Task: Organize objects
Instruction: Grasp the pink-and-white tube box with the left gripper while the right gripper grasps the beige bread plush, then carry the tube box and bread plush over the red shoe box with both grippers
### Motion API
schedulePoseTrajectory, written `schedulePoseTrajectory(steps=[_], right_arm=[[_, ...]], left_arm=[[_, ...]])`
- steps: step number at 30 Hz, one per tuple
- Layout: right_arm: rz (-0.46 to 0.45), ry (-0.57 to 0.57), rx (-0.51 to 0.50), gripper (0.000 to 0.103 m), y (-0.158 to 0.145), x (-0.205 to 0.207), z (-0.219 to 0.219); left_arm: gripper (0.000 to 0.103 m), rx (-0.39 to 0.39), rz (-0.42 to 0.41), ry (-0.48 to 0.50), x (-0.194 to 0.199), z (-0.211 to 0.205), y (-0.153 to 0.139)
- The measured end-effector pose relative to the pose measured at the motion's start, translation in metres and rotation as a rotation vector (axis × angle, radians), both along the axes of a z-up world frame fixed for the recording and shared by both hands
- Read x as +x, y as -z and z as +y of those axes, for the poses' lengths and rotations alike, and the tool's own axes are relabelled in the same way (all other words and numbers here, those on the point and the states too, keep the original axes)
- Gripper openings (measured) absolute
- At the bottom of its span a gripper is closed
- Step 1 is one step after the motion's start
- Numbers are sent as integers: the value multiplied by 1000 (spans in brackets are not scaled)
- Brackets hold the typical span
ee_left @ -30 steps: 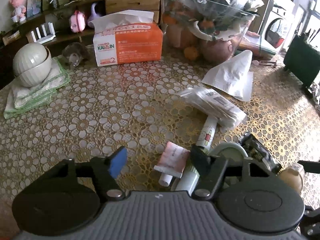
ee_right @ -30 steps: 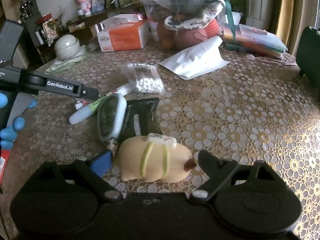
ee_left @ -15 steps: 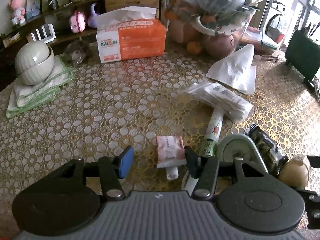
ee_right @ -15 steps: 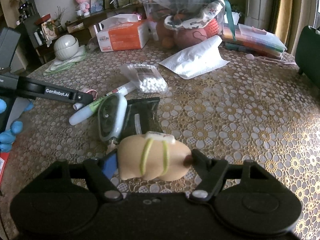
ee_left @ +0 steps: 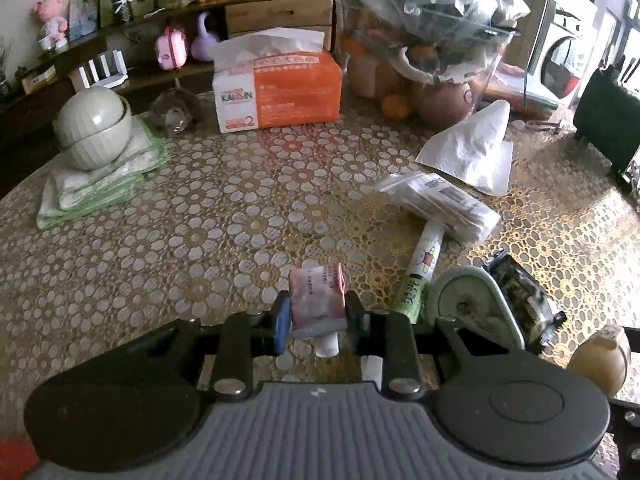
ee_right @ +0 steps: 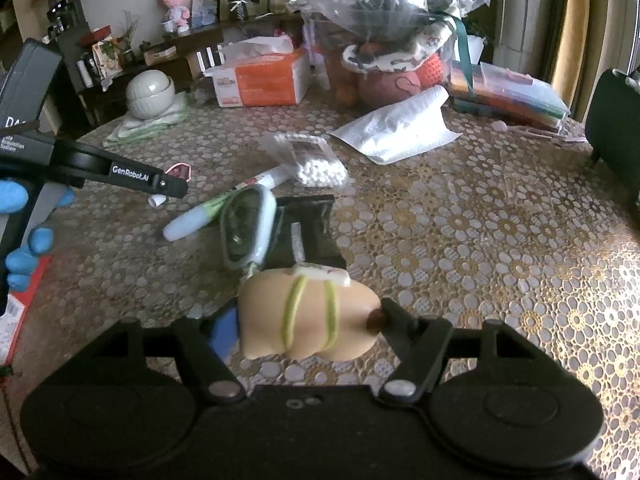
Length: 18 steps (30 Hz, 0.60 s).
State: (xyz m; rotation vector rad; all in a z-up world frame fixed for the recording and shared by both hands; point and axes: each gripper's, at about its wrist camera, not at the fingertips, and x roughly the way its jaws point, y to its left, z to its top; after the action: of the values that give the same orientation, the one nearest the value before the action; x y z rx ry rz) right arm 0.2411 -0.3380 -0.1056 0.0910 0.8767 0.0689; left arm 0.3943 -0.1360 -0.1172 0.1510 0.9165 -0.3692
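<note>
A small pink tube [ee_left: 318, 292] with a white cap lies on the lace-patterned table [ee_left: 192, 224]. My left gripper [ee_left: 316, 316] is closing on it, and both pads touch its sides. In the right wrist view the left gripper [ee_right: 172, 184] covers most of the pink tube [ee_right: 181, 170]. My right gripper [ee_right: 306, 324] is closing on a beige squishy toy [ee_right: 272, 316] with two green bands, its pads pressing both ends. The beige toy [ee_left: 600, 356] also shows at the right edge of the left wrist view.
A green-and-white tube [ee_left: 420, 276], a pale green oval case [ee_left: 468, 308] and a black packet [ee_right: 308, 228] lie between the grippers. Farther back are a bag of cotton swabs [ee_right: 316, 160], white paper [ee_left: 476, 152], an orange tissue box [ee_left: 280, 92] and stacked bowls [ee_left: 94, 128]. A blue-gloved hand [ee_right: 24, 240] holds the left gripper.
The left jaws have narrowed from wide apart to touching the pink tube, which now sits centred between them. The right jaws have closed in from both sides onto the beige toy.
</note>
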Motion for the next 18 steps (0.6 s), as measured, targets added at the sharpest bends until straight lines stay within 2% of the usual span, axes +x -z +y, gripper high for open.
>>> schedulePoseTrajectory(steps=[10,18], right_arm=[[-40,-26,5,72,-36,-38,18],[-70,-62,11,72,-65,-72,40]], left_arm=[[27,-41,-8,-25,-53,23,-39],[27,-43,-49,-23,-112,47,-74]])
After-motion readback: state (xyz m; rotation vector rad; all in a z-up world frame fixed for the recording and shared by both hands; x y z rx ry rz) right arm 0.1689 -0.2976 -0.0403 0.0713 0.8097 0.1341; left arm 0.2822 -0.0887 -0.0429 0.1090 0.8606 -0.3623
